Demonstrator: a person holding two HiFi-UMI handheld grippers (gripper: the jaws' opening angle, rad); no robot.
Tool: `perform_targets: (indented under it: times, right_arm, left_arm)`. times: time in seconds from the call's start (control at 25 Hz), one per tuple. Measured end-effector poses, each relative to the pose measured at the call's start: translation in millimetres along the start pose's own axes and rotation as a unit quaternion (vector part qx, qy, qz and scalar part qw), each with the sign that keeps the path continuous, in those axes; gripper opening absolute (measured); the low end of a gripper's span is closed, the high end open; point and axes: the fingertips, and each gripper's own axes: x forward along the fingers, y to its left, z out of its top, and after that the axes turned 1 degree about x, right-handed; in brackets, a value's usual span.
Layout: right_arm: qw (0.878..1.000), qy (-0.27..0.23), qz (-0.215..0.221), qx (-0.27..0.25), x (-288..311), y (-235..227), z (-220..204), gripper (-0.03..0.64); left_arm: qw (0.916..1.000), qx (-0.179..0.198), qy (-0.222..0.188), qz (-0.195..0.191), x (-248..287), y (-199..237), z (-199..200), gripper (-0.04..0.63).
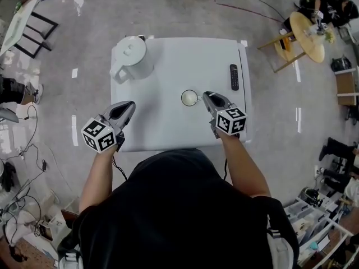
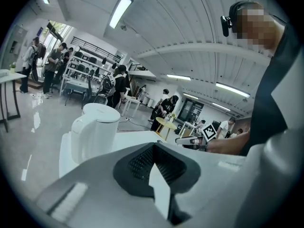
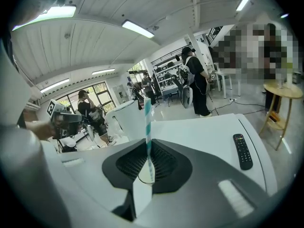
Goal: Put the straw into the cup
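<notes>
A small white cup [image 1: 189, 98] stands on the white table [image 1: 185, 55], right of its middle. My right gripper [image 1: 206, 96] has its tips just right of the cup. It is shut on a teal-and-white striped straw [image 3: 147, 122], which stands upright between the jaws in the right gripper view [image 3: 147, 148]. The straw's lower end reaches down to the cup's rim, seen through the gap; I cannot tell if it is inside. My left gripper [image 1: 129, 107] hovers over the table's front left, shut and holding nothing [image 2: 154, 148].
A white electric kettle [image 1: 132, 58] stands at the table's far left corner. A black remote [image 1: 234, 77] lies near the right edge. People, a round wooden table [image 1: 309, 35] and cables on the floor surround the table.
</notes>
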Motion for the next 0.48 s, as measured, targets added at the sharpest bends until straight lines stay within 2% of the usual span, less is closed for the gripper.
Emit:
perform_targets:
  times: [0.48]
  right_arm:
    - [1.0,0.03,-0.007,0.001,18.7,-16.1,-22.1,0.052]
  left_arm:
    - [0.9999,-0.012,0.012,0.002,10.0,9.2,-6.9,0.002]
